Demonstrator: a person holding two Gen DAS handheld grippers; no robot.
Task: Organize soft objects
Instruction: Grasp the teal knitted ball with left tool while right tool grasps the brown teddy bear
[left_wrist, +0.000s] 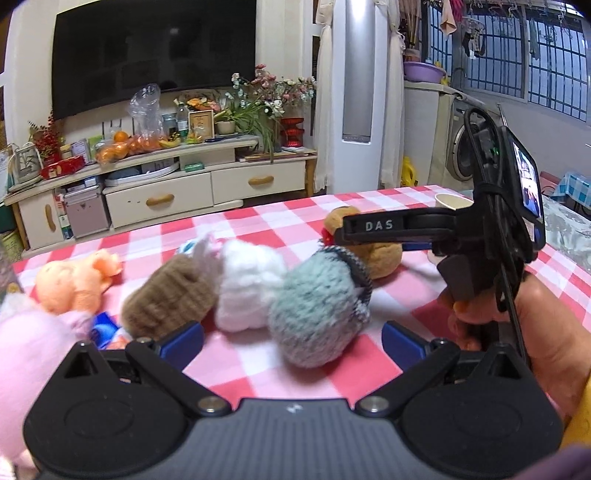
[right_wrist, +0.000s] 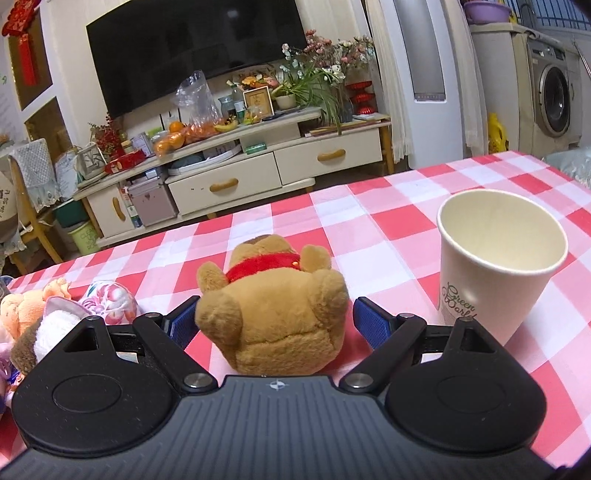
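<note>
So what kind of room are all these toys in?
Most likely a home living room: a big dark TV hangs above a cluttered cream TV cabinet, a washing machine stands at the side, and the toys lie on a checked tablecloth.

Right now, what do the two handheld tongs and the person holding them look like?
Both tongs are matte black with ribbed grey centres, silver pivot screws and blue finger pads. The left wrist view shows the right unit's side: white "DAS" lettering, black cables, a small lit screen. A yellow sleeve shows.
</note>
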